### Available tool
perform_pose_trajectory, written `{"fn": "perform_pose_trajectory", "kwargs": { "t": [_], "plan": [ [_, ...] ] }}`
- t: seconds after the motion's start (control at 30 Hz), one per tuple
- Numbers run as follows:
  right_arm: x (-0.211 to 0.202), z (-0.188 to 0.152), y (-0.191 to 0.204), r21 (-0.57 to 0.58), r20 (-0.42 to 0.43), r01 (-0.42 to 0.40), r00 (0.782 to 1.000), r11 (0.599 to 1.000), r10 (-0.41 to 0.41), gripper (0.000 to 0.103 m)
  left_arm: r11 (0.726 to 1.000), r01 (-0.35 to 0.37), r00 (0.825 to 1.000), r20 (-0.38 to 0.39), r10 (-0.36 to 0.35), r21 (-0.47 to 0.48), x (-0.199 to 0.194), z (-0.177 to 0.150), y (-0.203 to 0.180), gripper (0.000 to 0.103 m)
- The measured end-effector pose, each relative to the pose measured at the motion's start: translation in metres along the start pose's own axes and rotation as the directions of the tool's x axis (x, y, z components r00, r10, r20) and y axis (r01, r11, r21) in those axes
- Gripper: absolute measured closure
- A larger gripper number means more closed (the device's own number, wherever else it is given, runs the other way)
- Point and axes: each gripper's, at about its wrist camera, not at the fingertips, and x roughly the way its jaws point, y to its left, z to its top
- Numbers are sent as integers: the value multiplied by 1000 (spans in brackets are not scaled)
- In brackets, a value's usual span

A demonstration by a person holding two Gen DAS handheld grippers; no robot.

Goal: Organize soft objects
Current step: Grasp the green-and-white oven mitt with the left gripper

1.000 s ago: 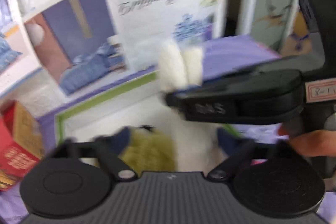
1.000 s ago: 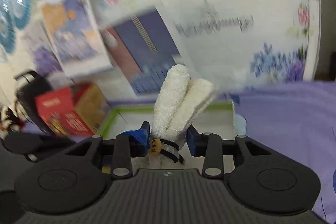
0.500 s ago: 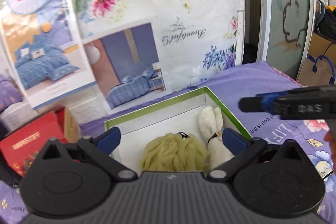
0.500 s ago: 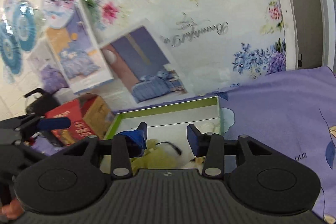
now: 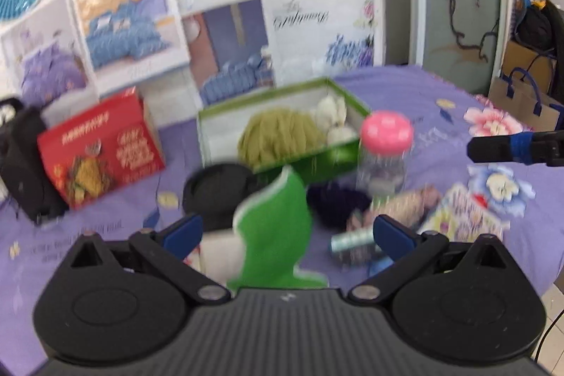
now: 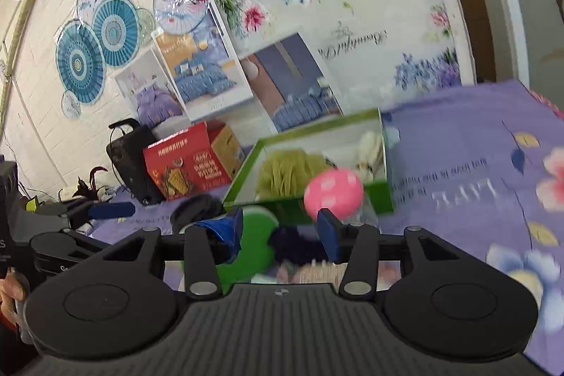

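Observation:
A green-edged box (image 5: pixel 347 154) (image 6: pixel 319 199) holds an olive yarn bundle (image 5: pixel 278 136) (image 6: pixel 289 170) and a white rolled towel (image 5: pixel 333 117) (image 6: pixel 370 147). In front of it lie a green cloth piece (image 5: pixel 278 235) (image 6: pixel 253 242), a dark purple soft thing (image 5: pixel 335 203) (image 6: pixel 299 244) and a pinkish fabric bundle (image 5: pixel 405 205). My left gripper (image 5: pixel 287 229) is open and empty, held back above the green cloth. My right gripper (image 6: pixel 280 229) is open and empty, also pulled back from the box; its finger shows in the left wrist view (image 5: pixel 511 148).
A clear jar with a pink lid (image 5: pixel 386 150) (image 6: pixel 333 192) stands before the box. A black round lid (image 5: pixel 218 189), a red carton (image 5: pixel 102 148) (image 6: pixel 187 164), a black speaker (image 6: pixel 130 157), a blue tube (image 5: pixel 352 240) and a patterned packet (image 5: pixel 465 214) lie on the purple cloth.
The right gripper let go of the white towel into the box. Both grippers then drew back and up from the box, so the items in front of it came into view.

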Motion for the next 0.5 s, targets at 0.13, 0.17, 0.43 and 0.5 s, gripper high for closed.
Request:
{"fn": "perform_pose_trajectory", "kwargs": {
  "t": [0.13,0.17,0.43,0.5],
  "plan": [
    [14,-37,2,88,-78,-37,996,995,43,69,999,-32,998,-56,30,-38,0,-40,7,0],
    [21,-42,3,108,-95,-48,994,993,58,68,998,-43,997,-60,41,-38,1,-46,10,0],
    [91,-49,42,168,-175,-188,960,968,217,68,992,-100,994,-40,103,74,15,-57,37,0],
    [106,-40,47,183,-171,-219,953,958,251,67,991,-92,995,-26,95,101,23,-55,40,0]
  ]
}}
